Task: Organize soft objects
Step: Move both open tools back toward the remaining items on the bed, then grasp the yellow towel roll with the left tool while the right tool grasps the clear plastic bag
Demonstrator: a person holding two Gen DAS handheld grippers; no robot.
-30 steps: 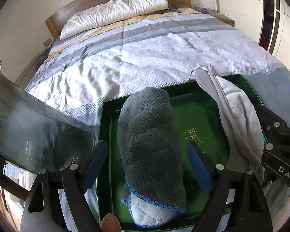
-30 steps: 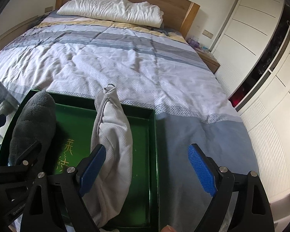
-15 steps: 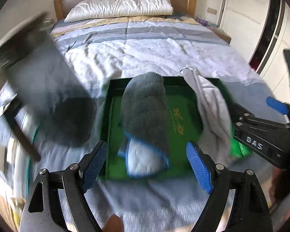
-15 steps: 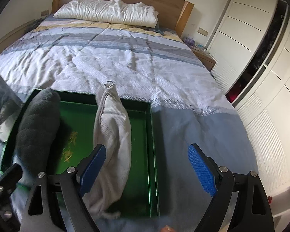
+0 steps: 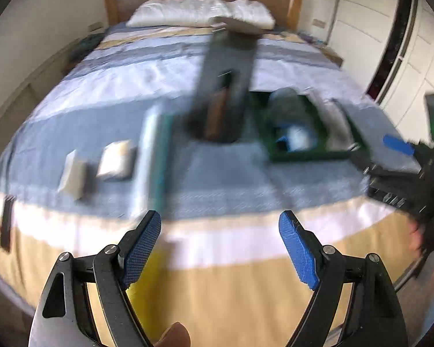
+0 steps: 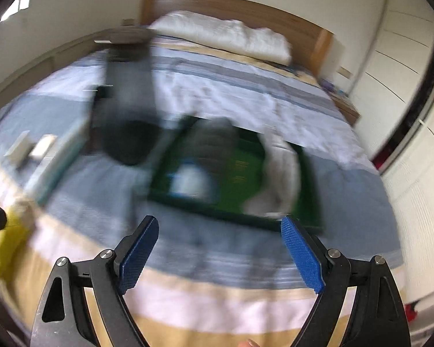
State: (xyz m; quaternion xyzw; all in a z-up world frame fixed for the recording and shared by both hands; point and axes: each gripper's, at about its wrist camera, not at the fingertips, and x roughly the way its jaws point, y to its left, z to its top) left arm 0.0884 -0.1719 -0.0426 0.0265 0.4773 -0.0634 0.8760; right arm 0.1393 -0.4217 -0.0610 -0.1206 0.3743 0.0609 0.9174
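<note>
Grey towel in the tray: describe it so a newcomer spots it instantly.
On the bed lies a green tray holding two rolled cloths. The grey towel is the fuzzy dark one on the left, white at its near end; its neighbour, the pale cloth, lies along the right side.

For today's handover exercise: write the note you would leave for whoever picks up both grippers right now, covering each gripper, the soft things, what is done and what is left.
Left gripper: open, empty, held off the foot of the bed.
Right gripper: open, empty, also short of the bed.
Green tray sits on the bed. In it lie the grey mitt on the left and the white cloth on the right.
Done: both soft pieces are in the tray.
Left: frames are blurred; check the small pale items left of the tray.
</note>
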